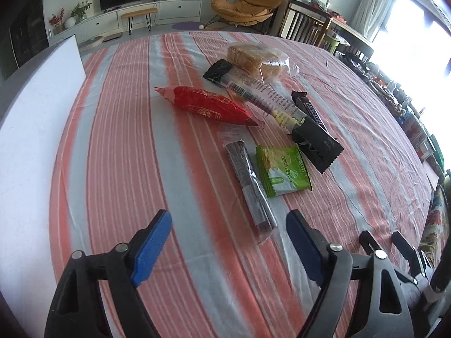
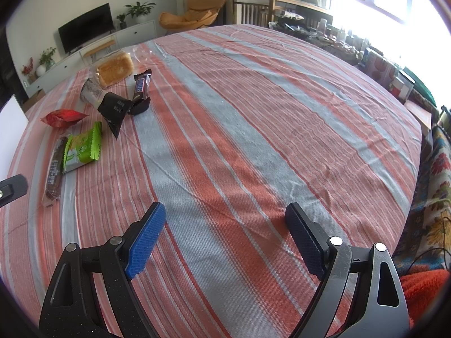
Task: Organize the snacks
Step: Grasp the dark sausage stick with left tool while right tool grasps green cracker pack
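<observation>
Beyond the spread, empty left tool (image 1: pixel 228 225) lie all the snacks (image 1: pixel 283 170) — right tool (image 2: pixel 225 219), spread too, faces bare tablecloth (image 2: pixel 253 140).

The left gripper (image 1: pixel 228 225) points steeply down over the surface (image 1: pixel 126 140), its blue-padded fingers (image 1: pixel 153 246) apart with nothing between them. The right gripper (image 2: pixel 225 222) points down at a similar slant, its fingers (image 2: pixel 146 235) spread wide and empty. In the left wrist view the right gripper's black fingers show at the lower right edge.
</observation>
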{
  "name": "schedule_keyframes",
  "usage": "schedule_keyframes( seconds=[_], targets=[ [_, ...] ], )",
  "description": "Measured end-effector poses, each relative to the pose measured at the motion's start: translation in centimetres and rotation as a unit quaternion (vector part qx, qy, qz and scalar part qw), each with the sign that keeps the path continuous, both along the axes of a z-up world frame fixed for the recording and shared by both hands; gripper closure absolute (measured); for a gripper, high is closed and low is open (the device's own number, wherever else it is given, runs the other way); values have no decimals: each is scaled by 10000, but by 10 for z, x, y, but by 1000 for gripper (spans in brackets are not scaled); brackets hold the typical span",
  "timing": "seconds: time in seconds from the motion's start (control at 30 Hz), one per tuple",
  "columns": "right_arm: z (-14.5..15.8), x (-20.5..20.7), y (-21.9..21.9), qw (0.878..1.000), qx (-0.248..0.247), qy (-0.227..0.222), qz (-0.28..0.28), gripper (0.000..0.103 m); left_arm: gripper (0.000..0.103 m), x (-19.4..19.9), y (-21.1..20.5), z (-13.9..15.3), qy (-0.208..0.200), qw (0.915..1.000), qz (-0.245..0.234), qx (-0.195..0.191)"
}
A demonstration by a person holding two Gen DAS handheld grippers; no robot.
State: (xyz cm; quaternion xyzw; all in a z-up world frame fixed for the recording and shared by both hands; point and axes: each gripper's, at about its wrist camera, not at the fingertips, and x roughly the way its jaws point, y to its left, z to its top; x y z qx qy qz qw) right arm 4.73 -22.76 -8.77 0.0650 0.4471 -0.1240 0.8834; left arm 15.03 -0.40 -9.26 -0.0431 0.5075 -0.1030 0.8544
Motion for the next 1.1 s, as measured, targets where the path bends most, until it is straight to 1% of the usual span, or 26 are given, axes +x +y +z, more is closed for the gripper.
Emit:
schedule_keyframes(
  seconds=[0.07, 0.13, 0.17, 0.2, 0.23, 0.27, 0.33, 0.4, 0.43, 0.47, 0.53, 0.57, 0.63, 0.7, 0.77, 0.83, 0.87, 0.9, 0.93, 0.97, 1.0, 1.07, 1.1],
  targets=[
    [0, 0, 0, 10000, 0, -1, 1, 14, 34, 9, -10, -8, 68, 9999, 14, 94],
    [0, 0, 0, 10000, 0, -1, 3, 14, 45, 15, -17, -14, 68, 9996, -4, 267],
    [0, 0, 0, 10000, -1, -1, 0, 14, 57, 15, -19, -14, -79, 9991, 7, 420],
    [0, -1, 0, 10000, -1, -2, 0, 14, 83, 15, -20, -15, -123, 9988, -28, 475],
    [0, -1, 0, 10000, 1, -2, 0, 14, 85, 13, -18, -14, -163, 9982, -18, 573],
    [0, -1, 0, 10000, 2, -2, -1, 14, 86, 11, -14, -14, -133, 9983, 16, 562],
    [1, 0, 0, 10000, 21, -7, 4, 14, 86, 2, 1, -13, -51, 9991, 89, 405],
    [3, 0, -2, 9999, 121, -34, 2, 14, 86, -15, 15, -10, -57, 9987, 125, 487],
    [5, -2, -5, 9995, 306, -98, 29, 14, 86, -24, 21, -8, -85, 9984, 134, 547],
    [8, -3, -6, 9978, 606, -214, 155, 14, 86, -32, 27, -7, -107, 9980, 139, 613],
    [14, 4, -1, 9890, 1261, -338, 690, 14, 86, -46, 37, -7, -146, 9970, 151, 738],
    [16, 11, 7, 9831, 1503, -288, 1004, 14, 86, -52, 40, -7, -165, 9966, 164, 790],
    [18, 33, 28, 9741, 1707, -69, 1481, 17, 86, -57, 44, -10, -179, 9960, 184, 852],
    [22, 60, 53, 9710, 1627, 124, 1749, 17, 85, -56, 45, -13, -196, 9954, 185, 918],
    [21, 89, 82, 9699, 1369, 407, 1974, 17, 83, -54, 46, -14, -237, 9947, 217, 975],
    [15, 117, 103, 9714, 1125, 722, 1961, 17, 75, -51, 46, -15, -262, 9935, 209, 1084],
    [10, 128, 110, 9718, 1049, 879, 1919, 18, 63, -49, 46, -15, -277, 9926, 197, 1165],
    [7, 135, 114, 9734, 911, 931, 1883, 18, 59, -48, 46, -15, -311, 9921, 189, 1199],
    [7, 140, 119, 9754, 701, 897, 1890, 24, 59, -47, 48, -15, -343, 9925, 174, 1164],
    [7, 143, 122, 9778, 386, 875, 1866, 49, 64, -46, 50, -15, -350, 9935, 165, 1067],
    [8, 144, 121, 9775, 341, 842, 1901, 52, 85, -45, 52, -15, -338, 9952, 156, 908],
    [8, 139, 110, 9752, 702, 871, 1911, 53, 86, -46, 57, -15, -338, 9958, 240, 815],
    [8, 134, 100, 9728, 1027, 893, 1874, 53, 86, -47, 59, -14, -348, 9964, 271, 727]
  ],
)
